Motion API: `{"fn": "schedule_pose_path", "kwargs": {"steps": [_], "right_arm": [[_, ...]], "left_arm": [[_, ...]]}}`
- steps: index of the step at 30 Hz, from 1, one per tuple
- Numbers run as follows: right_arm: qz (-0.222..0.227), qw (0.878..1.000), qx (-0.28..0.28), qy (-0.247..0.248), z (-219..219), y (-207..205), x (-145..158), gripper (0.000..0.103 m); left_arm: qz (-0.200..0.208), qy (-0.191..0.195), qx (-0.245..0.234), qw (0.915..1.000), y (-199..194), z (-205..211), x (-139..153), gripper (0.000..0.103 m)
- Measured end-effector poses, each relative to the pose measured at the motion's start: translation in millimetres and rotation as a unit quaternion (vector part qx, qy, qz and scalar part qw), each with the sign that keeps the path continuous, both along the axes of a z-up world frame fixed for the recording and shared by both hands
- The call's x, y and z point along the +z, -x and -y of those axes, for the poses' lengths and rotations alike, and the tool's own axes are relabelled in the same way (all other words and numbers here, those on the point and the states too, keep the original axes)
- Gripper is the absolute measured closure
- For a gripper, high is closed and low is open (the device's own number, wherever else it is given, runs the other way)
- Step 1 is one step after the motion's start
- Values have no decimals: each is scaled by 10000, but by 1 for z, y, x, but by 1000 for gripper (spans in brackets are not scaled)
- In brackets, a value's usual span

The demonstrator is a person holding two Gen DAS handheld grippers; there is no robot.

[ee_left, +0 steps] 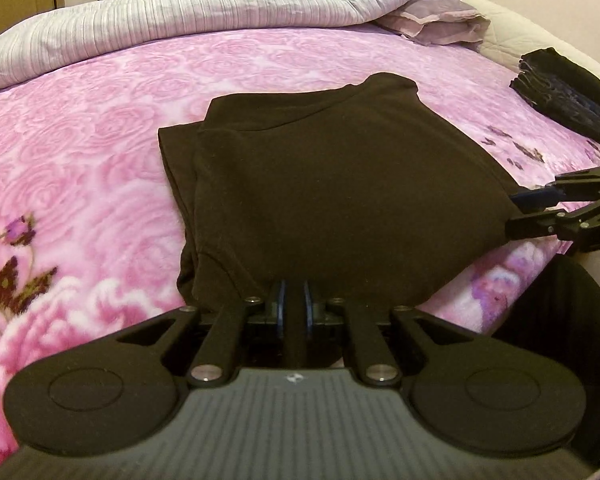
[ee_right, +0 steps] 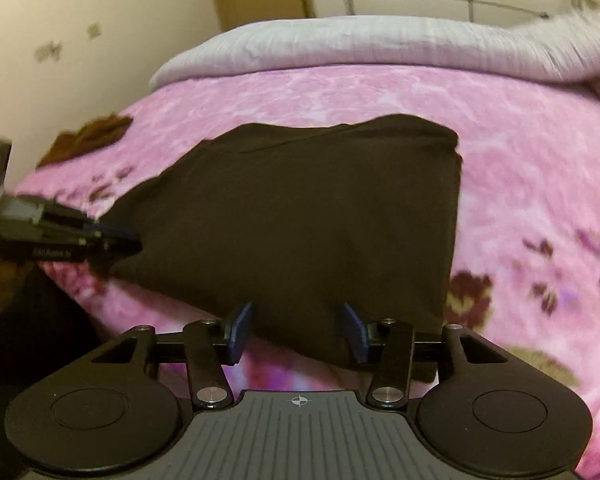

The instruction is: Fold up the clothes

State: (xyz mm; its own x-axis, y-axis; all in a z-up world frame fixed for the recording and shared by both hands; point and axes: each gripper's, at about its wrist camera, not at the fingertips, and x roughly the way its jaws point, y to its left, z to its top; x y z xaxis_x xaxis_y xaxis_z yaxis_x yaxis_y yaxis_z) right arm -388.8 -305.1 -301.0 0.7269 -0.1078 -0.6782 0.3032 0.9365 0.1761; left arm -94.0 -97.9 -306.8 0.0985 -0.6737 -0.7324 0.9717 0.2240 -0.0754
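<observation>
A dark brown garment (ee_left: 332, 196), already folded into a compact rectangle, lies on the pink rose-patterned blanket (ee_left: 84, 132) of the bed, and everything else is best placed from it. At its near hem the left gripper (ee_left: 294, 300) is clenched on a pinch of the cloth, probably to hold the fold together while the bundle is settled. The right gripper (ee_right: 296, 330) sits at the garment's other near corner with its jaws apart; the blue pads (ee_right: 240, 326) straddle the hem without pressing it, so that corner looks released. Beyond the garment's far right corner, a stack of folded dark clothes (ee_left: 568, 96) waits; behind it lies a grey ribbed duvet (ee_left: 220, 12).
</observation>
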Motion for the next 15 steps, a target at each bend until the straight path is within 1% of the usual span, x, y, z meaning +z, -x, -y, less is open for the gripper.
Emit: {"fn": "schedule_pose_path", "kwargs": {"steps": [2,9,15], "right_arm": [[-7,10000,-11,5,0,1,-1,53],[-236,9990,164,337,-5,5,0,50],[-420,9962,106,760,-16,6,5,49]], "left_arm": [[9,1,4,10000,0,0,0,95],[2,15,41,10000,1,1,-1,95],[25,2,48,10000,2,2,0,95]]}}
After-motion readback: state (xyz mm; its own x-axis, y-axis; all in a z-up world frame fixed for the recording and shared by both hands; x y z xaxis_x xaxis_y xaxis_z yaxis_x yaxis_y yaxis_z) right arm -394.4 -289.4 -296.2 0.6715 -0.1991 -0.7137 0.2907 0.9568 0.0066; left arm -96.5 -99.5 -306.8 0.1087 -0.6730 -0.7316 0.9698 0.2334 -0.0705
